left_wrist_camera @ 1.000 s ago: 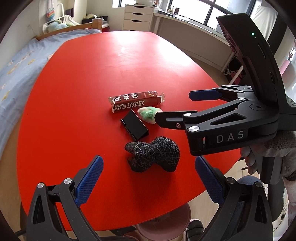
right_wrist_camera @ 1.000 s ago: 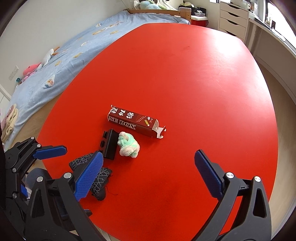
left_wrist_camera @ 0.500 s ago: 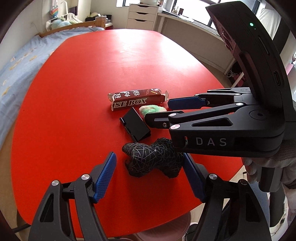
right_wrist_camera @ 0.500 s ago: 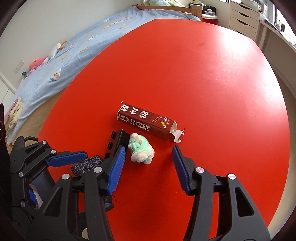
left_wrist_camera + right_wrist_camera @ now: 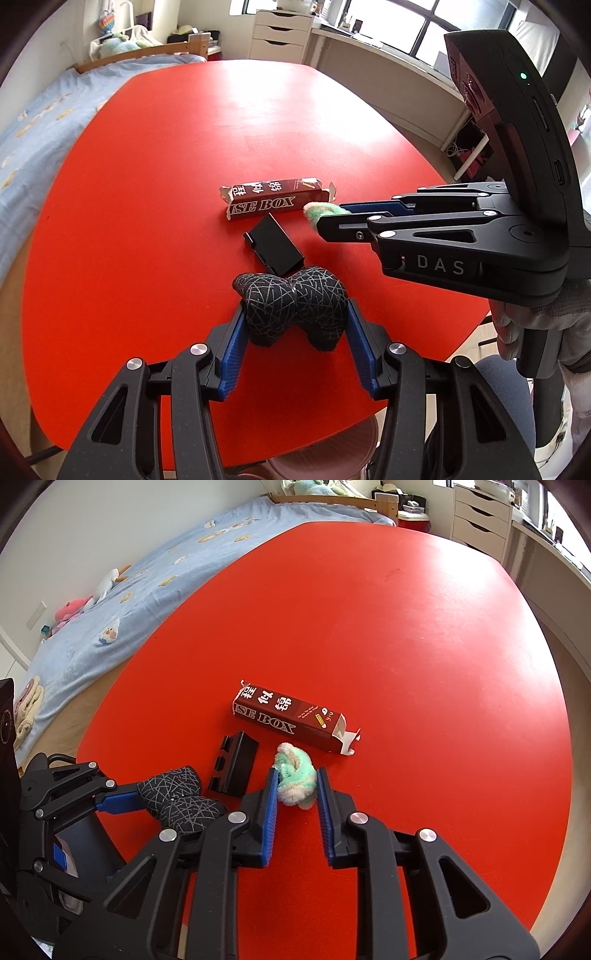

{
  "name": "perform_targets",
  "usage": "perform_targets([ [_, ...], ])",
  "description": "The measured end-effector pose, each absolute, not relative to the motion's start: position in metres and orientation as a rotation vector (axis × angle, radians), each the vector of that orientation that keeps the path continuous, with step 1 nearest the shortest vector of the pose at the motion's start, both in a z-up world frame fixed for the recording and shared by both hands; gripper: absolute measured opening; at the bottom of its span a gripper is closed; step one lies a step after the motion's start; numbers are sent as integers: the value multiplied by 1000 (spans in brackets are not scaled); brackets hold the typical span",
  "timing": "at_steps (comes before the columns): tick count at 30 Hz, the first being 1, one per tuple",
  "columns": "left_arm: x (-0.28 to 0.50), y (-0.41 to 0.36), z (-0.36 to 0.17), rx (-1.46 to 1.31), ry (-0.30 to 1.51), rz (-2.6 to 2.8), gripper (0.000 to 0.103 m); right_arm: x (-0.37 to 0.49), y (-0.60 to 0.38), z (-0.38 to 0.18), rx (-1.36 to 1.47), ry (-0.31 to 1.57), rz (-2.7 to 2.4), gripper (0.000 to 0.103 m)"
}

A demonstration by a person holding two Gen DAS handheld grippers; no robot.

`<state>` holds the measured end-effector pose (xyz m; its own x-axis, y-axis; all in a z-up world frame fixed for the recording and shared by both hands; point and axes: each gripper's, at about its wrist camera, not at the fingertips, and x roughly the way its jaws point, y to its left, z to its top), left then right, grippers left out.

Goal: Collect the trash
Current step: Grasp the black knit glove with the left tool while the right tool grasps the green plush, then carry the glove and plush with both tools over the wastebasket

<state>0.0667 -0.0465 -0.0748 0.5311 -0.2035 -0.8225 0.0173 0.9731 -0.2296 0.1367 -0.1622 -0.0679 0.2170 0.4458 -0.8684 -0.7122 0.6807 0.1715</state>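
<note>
On the red table (image 5: 147, 166) lie a brown carton (image 5: 271, 197) with an open torn end, a small black plastic piece (image 5: 275, 249), a black web-patterned cloth bundle (image 5: 293, 304) and a green-and-white fluffy wad (image 5: 295, 777). My left gripper (image 5: 293, 325) is shut on the black bundle near the table's front edge. My right gripper (image 5: 295, 786) is shut on the fluffy wad, just below the carton (image 5: 291, 720). In the left wrist view the wad (image 5: 319, 212) peeks out of the right gripper's fingers (image 5: 351, 230).
A bed with a blue cover (image 5: 147, 565) runs along the table's far left side. A white drawer unit (image 5: 282, 35) and a window ledge (image 5: 388, 55) stand beyond the table. A pink round bin (image 5: 332, 458) sits below the table's front edge.
Both grippers have moved forward and closed. The left one has taken hold of the black bundle, the right one of the fluffy wad.
</note>
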Motion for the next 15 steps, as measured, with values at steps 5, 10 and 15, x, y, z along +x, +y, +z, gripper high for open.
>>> perform_targets([
  [5, 62, -46, -66, -195, 993, -144, 49, 129, -174, -58, -278, 1071, 806, 20],
  [10, 50, -48, -52, -176, 983, -158, 49, 116, -188, -45, -259, 1057, 794, 20],
  [15, 32, -48, -34, -153, 969, -174, 49, 96, -204, -28, -242, 1032, 787, 20],
])
